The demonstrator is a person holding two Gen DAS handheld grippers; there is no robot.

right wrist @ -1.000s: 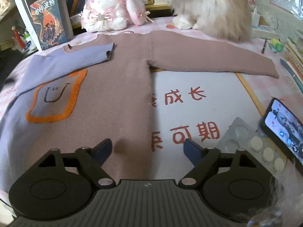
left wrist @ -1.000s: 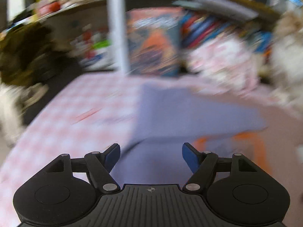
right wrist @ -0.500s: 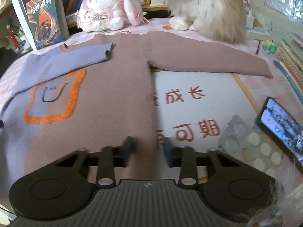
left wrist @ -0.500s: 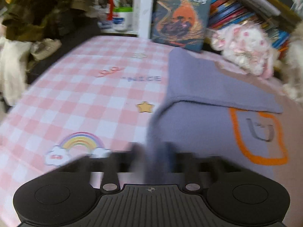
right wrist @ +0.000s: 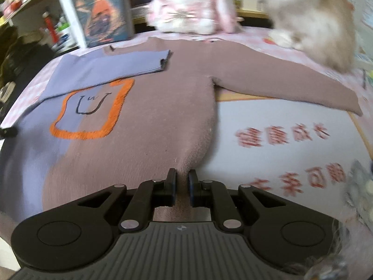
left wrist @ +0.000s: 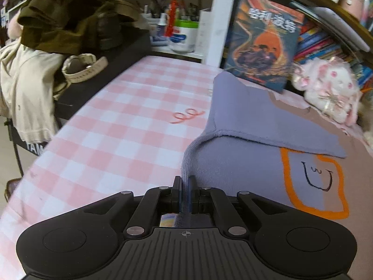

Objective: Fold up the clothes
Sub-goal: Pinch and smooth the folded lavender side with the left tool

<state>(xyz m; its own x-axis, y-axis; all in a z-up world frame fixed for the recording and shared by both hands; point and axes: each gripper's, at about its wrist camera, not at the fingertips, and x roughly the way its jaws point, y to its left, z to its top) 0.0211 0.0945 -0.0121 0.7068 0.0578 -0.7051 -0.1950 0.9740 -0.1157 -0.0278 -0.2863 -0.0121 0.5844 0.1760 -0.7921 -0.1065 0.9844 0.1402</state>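
Two surfaces meet under you: a table covered in pink-and-white checked cloth (left wrist: 121, 126), and on your right a white mat printed with red characters (right wrist: 286, 144). Behind them stands a crowded bookshelf (left wrist: 326, 35), with olive and beige clothes heaped on a dark stand (left wrist: 46, 37) off to your left. Spread flat across the table lies the mauve-and-lavender knit sweater with an orange-outlined smiling face (right wrist: 149, 107); its lavender sleeve (left wrist: 268, 123) is folded over the chest, its mauve sleeve (right wrist: 291, 86) stretched out straight. A fluffy cream animal (right wrist: 314, 16) sits at the far edge, next to a pink-and-white plush rabbit (right wrist: 188, 7) and an upright book with an orange cover (left wrist: 263, 42). Your left gripper (left wrist: 185, 192) pinches the sweater's lavender side edge; your right gripper (right wrist: 181, 186) pinches its mauve hem.
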